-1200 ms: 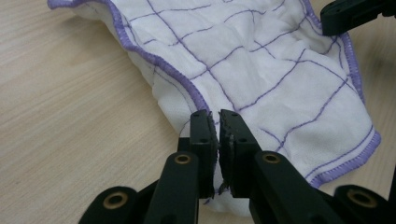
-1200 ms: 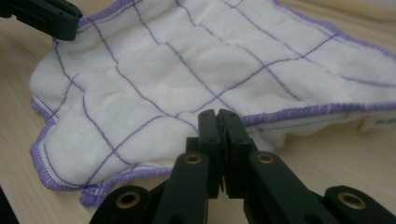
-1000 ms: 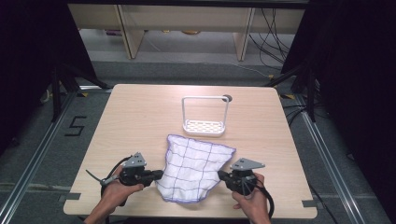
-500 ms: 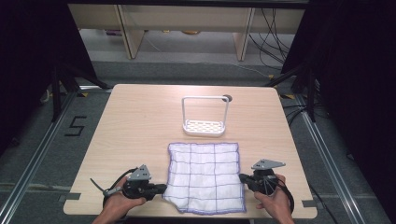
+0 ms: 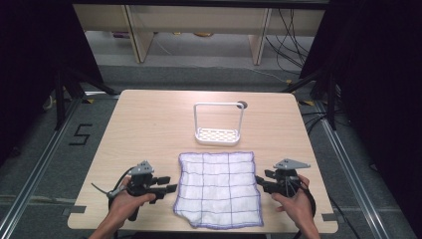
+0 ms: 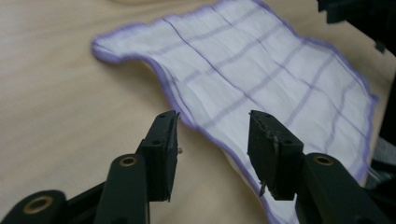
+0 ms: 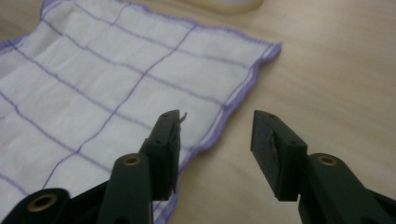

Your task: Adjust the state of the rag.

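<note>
So the left gripper [image 5: 169, 188] sits at about 9 o'clock of the cloth [image 5: 219, 189], jaws spread wide and holding nothing, pointing at the cloth's left hem. In the left gripper view the purple hem runs right between the two jaws and looks a bit lifted and wavy there, though I can't tell if either jaw actually touches it.

The cloth itself lies spread out nearly flat on the near half of the table [image 5: 149, 129], with the white rack [image 5: 219, 124] at its 12 o'clock, apart from it.

The right gripper [image 5: 260, 182] is at 3 o'clock of the cloth, jaws wide and empty, straddling the right hem.

My guess: the spreading part is basically done. Next move would be pinching both side hems, probably for a fold, so both need to close squarely on fabric without dragging it.
</note>
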Motion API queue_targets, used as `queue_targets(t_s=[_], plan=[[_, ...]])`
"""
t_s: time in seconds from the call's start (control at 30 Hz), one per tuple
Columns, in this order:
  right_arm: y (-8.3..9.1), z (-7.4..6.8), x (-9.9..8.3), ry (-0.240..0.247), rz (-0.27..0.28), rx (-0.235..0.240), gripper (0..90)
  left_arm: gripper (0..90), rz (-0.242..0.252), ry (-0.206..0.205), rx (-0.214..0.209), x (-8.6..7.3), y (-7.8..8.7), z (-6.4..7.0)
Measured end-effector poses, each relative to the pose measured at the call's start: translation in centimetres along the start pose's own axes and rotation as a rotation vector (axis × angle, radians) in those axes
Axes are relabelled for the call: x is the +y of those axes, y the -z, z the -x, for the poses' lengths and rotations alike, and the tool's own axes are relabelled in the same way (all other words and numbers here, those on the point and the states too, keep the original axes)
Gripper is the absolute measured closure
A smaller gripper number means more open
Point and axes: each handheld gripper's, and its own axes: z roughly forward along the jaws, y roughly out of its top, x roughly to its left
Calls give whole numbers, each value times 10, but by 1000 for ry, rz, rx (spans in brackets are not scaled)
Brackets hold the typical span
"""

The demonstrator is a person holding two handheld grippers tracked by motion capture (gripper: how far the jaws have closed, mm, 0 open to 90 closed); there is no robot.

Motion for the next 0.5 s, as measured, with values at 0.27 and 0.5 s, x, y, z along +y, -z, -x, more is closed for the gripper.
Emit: queue_targets(t_s=[0.27,0.5], plan=[[-18,22,28,67,10,-37,452,464,45,17,92,35,-25,-21],[-35,41,42,25,18,-5,404,442,-17,-3,117,52,-50,-35]])
